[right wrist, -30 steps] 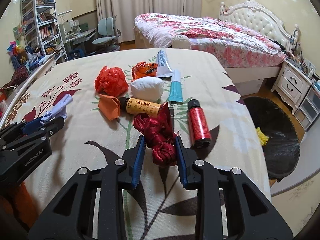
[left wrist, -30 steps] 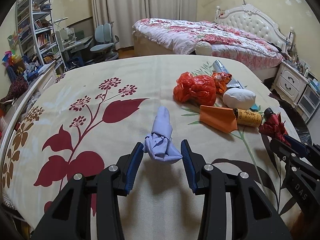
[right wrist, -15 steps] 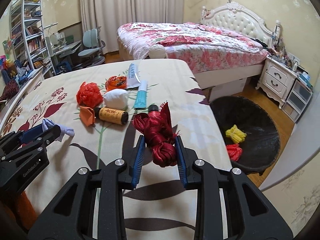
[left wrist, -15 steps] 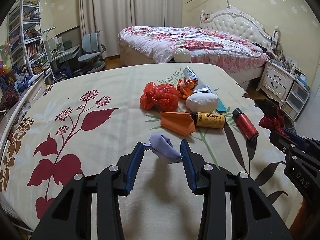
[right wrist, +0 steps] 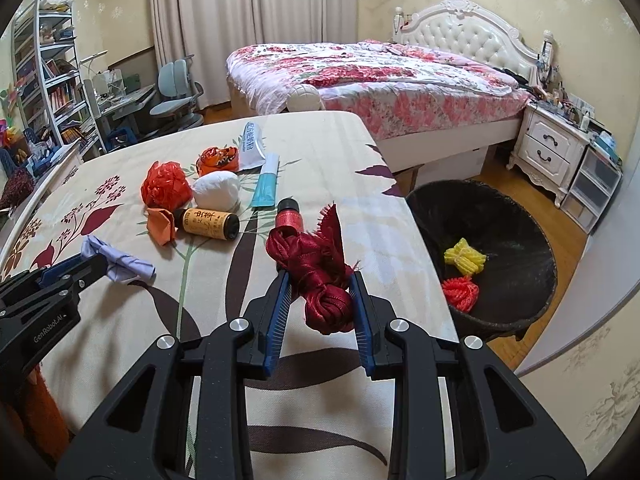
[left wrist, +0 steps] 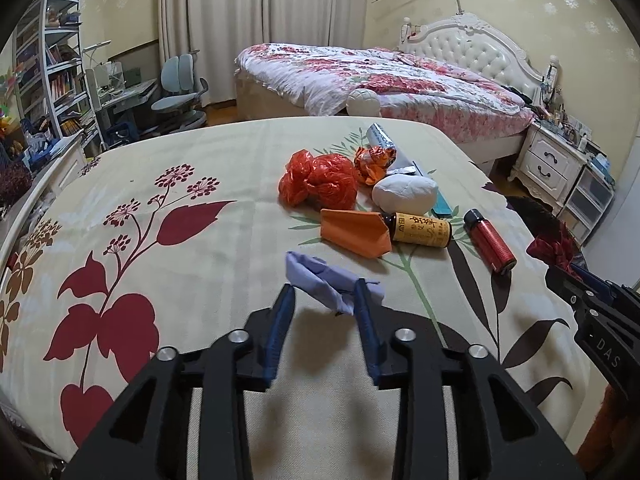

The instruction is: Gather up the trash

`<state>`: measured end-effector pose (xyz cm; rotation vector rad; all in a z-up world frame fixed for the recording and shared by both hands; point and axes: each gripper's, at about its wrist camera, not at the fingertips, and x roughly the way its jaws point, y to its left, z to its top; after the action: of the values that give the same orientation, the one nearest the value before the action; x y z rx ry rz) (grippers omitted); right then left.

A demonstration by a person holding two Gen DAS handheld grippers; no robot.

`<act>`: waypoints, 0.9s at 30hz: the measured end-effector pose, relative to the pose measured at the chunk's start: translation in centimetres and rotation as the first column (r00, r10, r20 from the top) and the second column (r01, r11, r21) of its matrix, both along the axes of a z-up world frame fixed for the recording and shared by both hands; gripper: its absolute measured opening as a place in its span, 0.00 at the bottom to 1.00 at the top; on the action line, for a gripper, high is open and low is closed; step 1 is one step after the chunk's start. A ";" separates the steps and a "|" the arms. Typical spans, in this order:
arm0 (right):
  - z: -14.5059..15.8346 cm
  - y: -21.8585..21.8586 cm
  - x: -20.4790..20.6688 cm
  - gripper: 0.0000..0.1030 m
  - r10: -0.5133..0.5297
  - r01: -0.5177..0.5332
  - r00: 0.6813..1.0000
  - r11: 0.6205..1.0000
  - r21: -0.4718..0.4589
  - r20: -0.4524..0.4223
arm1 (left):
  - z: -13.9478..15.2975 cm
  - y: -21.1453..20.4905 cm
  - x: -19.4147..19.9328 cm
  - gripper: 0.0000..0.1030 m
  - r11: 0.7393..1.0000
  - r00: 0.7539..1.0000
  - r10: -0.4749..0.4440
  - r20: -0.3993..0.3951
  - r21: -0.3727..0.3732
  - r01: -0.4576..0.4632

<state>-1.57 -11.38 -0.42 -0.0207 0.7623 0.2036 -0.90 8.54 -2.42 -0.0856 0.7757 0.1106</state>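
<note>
Your right gripper (right wrist: 320, 300) is clamped on the dark red ribbon bundle (right wrist: 320, 276), lifted off the bedspread (right wrist: 340, 148) near the edge facing the black bin (right wrist: 516, 312), likely for dropping it in. Your left gripper (left wrist: 325, 300) has the lilac paper wad (left wrist: 328, 278) between its jaws, which are opening; whether it still grips, I cannot tell. The brown bottle (right wrist: 209, 222) has a yellow label with characters too small to read. The grippers read "GenRobot.AI" and "DAS".

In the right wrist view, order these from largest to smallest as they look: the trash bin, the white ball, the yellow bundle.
1. trash bin
2. white ball
3. yellow bundle
</note>
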 end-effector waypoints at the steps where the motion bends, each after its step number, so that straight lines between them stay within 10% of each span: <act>1: -0.1 0.1 -0.1 0.28 0.004 -0.004 1.000 1.000 0.001 -0.002 | -0.1 0.2 0.0 0.46 1.000 1.000 0.005 -0.002 -0.010 -0.005; 27: -1.0 0.9 1.5 0.28 0.020 -0.020 0.999 1.000 0.018 -0.033 | -2.2 0.2 4.6 0.75 0.999 0.995 0.024 -0.097 0.042 -0.020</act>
<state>-0.10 -10.52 -1.41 -0.0079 0.7938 0.2301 3.70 8.72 -4.62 -0.0502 0.8698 0.1527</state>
